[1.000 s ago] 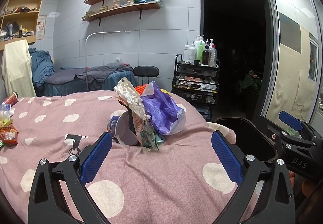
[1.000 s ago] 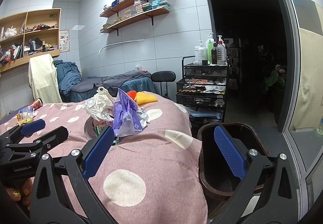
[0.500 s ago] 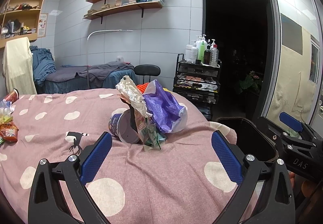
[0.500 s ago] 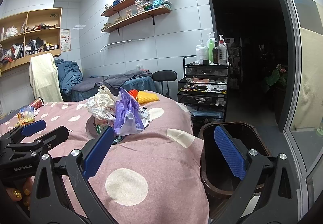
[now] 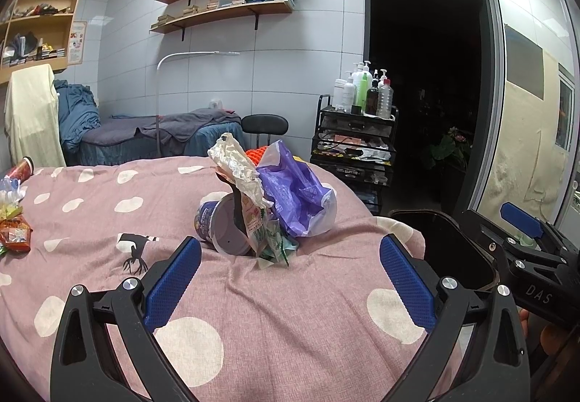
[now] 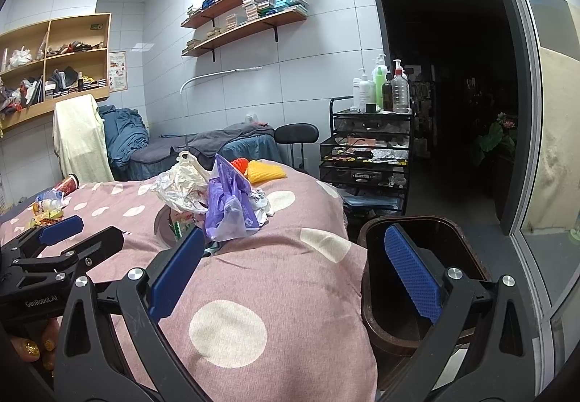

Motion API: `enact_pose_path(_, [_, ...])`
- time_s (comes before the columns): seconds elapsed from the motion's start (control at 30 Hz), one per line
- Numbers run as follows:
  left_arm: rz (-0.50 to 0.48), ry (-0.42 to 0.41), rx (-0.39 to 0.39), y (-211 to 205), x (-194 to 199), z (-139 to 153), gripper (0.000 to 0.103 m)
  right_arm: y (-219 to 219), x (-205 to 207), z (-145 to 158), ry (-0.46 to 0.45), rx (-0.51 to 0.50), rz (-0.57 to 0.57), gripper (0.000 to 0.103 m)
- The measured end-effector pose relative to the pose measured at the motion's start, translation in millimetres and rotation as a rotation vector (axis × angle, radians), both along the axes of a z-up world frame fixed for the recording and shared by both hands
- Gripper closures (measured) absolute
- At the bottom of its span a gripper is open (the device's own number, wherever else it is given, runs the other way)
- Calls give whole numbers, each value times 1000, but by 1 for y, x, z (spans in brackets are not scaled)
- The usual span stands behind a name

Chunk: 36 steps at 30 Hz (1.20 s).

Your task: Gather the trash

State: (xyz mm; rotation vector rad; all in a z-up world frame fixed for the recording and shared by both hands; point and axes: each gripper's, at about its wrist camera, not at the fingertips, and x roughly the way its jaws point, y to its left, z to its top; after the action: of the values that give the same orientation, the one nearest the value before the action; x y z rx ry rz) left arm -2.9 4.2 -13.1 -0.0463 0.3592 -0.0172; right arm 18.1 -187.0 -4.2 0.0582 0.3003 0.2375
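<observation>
Pink polka-dot bed (image 5: pixel 253 293) carries the trash pile (image 5: pixel 264 206) mid-mattress, bin (image 6: pixel 417 293) beside its edge. Left claw (image 5: pixel 290 278) and right claw (image 6: pixel 297 278) both gape, empty. Loose bags probably scatter if only one gets pinched.

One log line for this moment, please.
left gripper: open, empty | right gripper: open, empty | trash pile: on bed | bin: beside bed
</observation>
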Motion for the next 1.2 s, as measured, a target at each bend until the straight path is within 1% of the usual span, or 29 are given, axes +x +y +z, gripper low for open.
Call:
enact_pose_path(0.4, [2, 3, 0, 0, -1, -2, 5, 1, 1, -2, 5, 1, 2, 5])
enact_pose_path(0.6, [9, 20, -5, 3, 1, -7, 5, 6, 3, -9, 34, -1, 15, 5])
enact_pose_path(0.73, [22, 59, -6, 8, 8, -9, 5, 9, 12, -9, 59, -22, 35, 5])
enact_pose_path(0.9, [32, 149, -4, 17, 22, -17, 5, 18, 30, -10, 115, -44, 94, 5])
enact_pose_path(1.03, [25, 199, -35, 31, 33, -20, 5, 24, 52, -8, 176, -33, 144, 5])
enact_pose_path(1.2, [20, 222, -79, 43, 43, -15, 5, 35, 79, -3, 227, -24, 201, 5])
